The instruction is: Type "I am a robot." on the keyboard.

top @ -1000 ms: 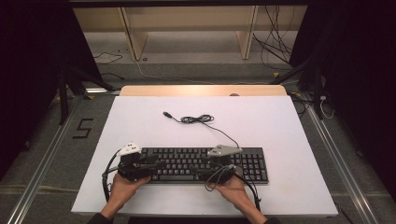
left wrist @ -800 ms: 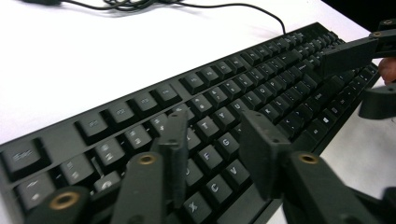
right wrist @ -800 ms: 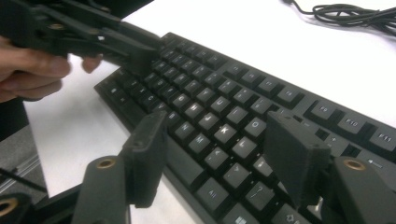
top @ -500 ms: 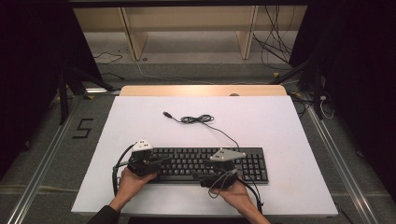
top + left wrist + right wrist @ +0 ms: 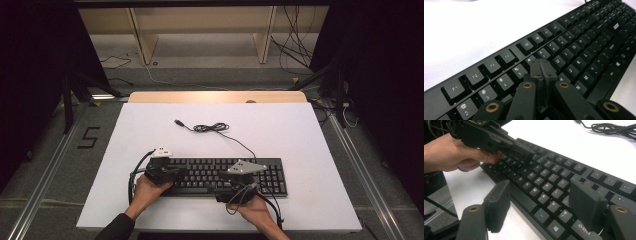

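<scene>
A black keyboard (image 5: pixel 260 172) lies across the near part of the white table (image 5: pixel 300 135). My left gripper (image 5: pixel 182 172) rests over its left half. In the left gripper view its jaws (image 5: pixel 542 68) have just closed and stand pressed together over the number and letter keys (image 5: pixel 579 42), with nothing between them. My right gripper (image 5: pixel 221 179) hovers at the keyboard's front edge near the middle. Its jaws (image 5: pixel 541 202) have just been opening and stand wide apart above the bottom key row (image 5: pixel 554 195), gripping nothing. The left gripper (image 5: pixel 524 151) shows farther off with its tip on the keys.
The keyboard's black cable (image 5: pixel 210 127) lies coiled behind it, its plug (image 5: pixel 178 122) loose on the table. A wooden strip (image 5: pixel 215 97) runs along the table's far edge. Shelving and loose cables stand on the floor beyond.
My left gripper has moved right, from the keyboard's left end onto its keys, and its jaws have come together. The right hand has stayed about where it was.
</scene>
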A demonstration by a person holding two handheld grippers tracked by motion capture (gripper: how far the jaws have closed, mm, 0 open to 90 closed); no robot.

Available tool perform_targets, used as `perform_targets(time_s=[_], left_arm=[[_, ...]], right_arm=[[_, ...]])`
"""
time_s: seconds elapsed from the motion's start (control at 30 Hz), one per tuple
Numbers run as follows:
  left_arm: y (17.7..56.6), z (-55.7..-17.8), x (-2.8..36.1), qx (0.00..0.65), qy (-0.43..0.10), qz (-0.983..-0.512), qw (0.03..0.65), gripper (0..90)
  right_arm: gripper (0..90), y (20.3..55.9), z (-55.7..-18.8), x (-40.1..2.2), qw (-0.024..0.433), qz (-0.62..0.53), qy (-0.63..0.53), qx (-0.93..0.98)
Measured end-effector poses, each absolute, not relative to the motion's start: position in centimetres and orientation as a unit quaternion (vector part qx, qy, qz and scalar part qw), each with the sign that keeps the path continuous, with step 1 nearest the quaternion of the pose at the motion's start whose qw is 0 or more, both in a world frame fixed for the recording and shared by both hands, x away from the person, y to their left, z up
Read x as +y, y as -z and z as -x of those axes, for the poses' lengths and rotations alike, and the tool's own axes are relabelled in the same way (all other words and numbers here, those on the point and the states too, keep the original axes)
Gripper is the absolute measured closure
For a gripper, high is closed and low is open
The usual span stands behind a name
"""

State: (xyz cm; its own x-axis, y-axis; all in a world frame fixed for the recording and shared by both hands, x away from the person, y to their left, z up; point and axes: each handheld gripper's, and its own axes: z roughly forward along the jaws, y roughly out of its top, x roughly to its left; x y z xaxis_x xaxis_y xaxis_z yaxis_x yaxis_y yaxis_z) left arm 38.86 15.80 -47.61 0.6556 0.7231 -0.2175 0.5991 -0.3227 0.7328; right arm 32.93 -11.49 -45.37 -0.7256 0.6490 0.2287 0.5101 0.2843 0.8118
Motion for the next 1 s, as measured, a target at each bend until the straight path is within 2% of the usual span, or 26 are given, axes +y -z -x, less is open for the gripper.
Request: perform_targets(time_s=[1.0], left_arm=[[48.03, -38.89, 15.29, 0.406, -0.080, -0.817, 0.402, 89.0]], right_arm=[[33.3, 45.36, -32.73, -11.55, 0.074, -0.362, -0.477, 0.797]])
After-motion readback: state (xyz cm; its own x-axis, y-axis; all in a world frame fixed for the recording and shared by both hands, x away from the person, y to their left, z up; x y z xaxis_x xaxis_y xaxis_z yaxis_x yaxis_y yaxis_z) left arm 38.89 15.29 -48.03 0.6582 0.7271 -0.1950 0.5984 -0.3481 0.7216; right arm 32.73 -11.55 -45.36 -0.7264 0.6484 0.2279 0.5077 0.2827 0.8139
